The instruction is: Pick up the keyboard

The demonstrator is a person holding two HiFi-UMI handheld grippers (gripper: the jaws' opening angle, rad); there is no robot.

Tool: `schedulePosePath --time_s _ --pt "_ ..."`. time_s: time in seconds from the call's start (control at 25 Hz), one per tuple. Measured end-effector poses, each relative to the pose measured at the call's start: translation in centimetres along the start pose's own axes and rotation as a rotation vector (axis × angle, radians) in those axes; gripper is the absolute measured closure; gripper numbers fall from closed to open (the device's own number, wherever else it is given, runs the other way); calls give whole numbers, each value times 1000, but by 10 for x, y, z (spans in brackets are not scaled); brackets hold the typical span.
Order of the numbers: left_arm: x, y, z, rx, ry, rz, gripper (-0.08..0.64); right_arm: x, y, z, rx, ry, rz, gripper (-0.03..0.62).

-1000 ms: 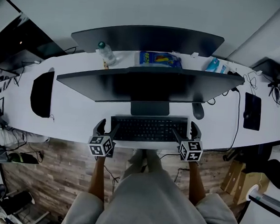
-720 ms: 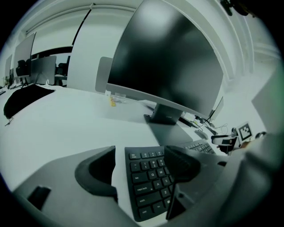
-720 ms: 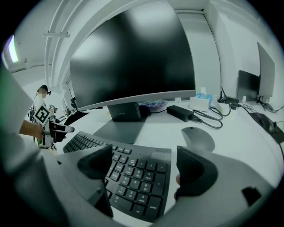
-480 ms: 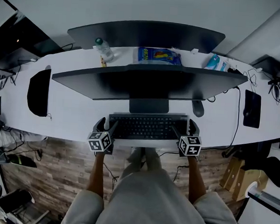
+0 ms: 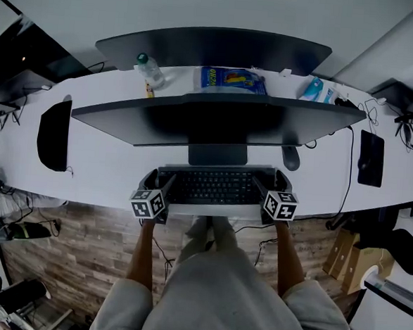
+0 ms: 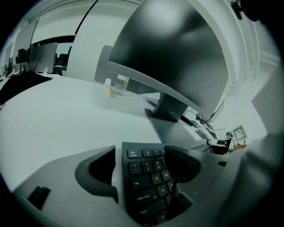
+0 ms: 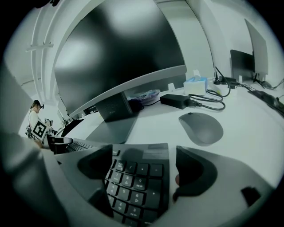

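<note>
Head view: the keyboard [image 5: 215, 186] is seen flat on the desk [image 5: 115, 165] before the monitor stand [image 5: 218, 154], keys up, long axis left to right (judged stiff and light, best taken at its short ends). Left gripper view: the left gripper [image 6: 142, 155] is held open astride its left end, nothing clamped. Right gripper view: the right gripper [image 7: 143, 155] is likewise spread astride the right end.

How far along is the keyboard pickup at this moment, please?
Done: the left gripper and right gripper each straddle one end of the keyboard. In hand: jaws apart, not yet clamped. Remaining: closing and lifting it off the desk.
</note>
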State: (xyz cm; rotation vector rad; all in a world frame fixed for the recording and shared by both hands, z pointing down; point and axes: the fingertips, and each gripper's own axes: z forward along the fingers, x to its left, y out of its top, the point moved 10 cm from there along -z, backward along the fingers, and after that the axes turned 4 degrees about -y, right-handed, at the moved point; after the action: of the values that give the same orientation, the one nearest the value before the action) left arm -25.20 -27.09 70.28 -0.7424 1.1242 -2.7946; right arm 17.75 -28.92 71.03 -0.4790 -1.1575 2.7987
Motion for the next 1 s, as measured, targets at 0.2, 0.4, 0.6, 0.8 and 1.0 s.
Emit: schedulePosePath --time_s 0.2,0.4,0.6,0.8,1.0 --pt "-3 1 8 12 -13 11 238 -1 3 7 5 10 8 170" --pt "-6 1 10 17 -16 7 238 -2 4 8 16 5 6 227" --pt "-6 2 10 15 -12 -2 238 -2 5 8 22 -6 -1 256" --pt "-6 2 11 8 0 -6 238 -1 4 9 17 -11 -1 259" --pt "-5 1 13 4 9 -29 238 -1 4 10 28 -11 12 259"
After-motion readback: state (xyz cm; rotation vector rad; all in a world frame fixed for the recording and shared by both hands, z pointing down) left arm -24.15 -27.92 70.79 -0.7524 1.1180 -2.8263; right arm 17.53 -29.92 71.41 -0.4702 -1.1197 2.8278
